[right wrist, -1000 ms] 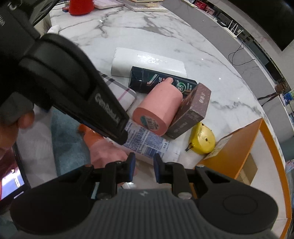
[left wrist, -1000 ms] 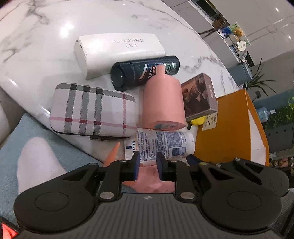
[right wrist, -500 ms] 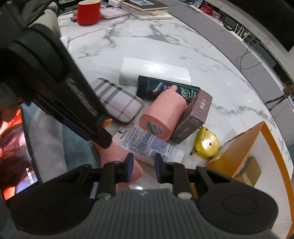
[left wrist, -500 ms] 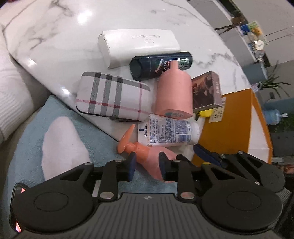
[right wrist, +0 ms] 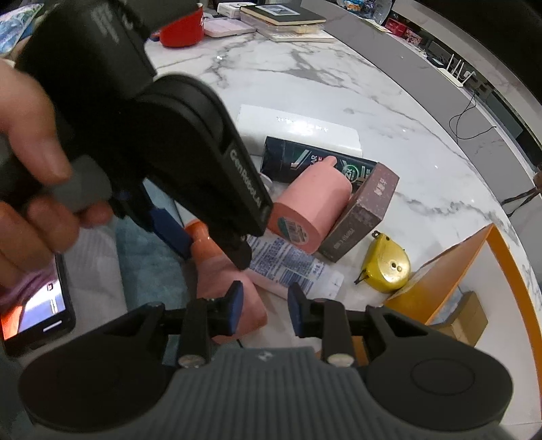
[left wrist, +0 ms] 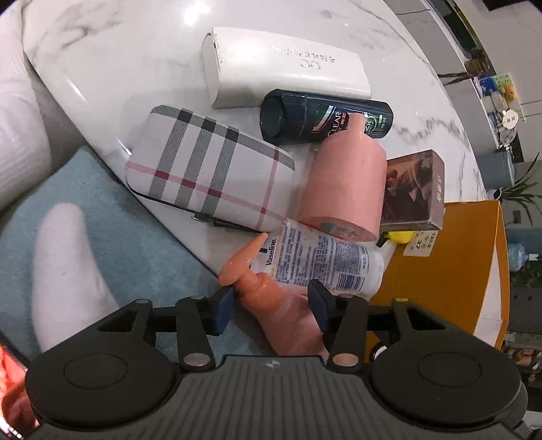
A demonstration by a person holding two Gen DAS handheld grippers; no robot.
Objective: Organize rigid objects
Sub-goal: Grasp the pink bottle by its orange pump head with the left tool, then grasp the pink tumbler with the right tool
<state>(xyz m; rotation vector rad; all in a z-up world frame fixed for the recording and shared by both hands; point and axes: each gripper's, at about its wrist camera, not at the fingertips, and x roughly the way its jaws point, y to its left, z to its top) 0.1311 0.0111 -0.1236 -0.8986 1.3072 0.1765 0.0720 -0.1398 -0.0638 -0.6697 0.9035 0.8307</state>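
Note:
A pink pump bottle (left wrist: 271, 304) with an orange nozzle lies at the marble table's near edge. My left gripper (left wrist: 272, 304) is open, its blue pads either side of the bottle's neck, not closed on it. It shows in the right wrist view (right wrist: 200, 250) too. My right gripper (right wrist: 264, 308) is open and empty above the bottle's pink body (right wrist: 237, 298). Behind lie a Vaseline tube (left wrist: 318, 264), a pink vase-shaped bottle (left wrist: 345, 189), a dark shampoo bottle (left wrist: 325, 118), a plaid case (left wrist: 206, 172), a white case (left wrist: 284, 67), and a brown box (left wrist: 413, 193).
An orange box (left wrist: 447, 270) stands open at the right with a yellow tape measure (right wrist: 386, 264) beside it. A red cup (right wrist: 183, 30) and books (right wrist: 284, 17) sit at the far side. A phone (right wrist: 34, 311) lies at lower left on a blue towel (left wrist: 111, 230).
Both grippers have opened wider. The left gripper has pulled back and now straddles the pump bottle's neck. The right gripper drew back slightly.

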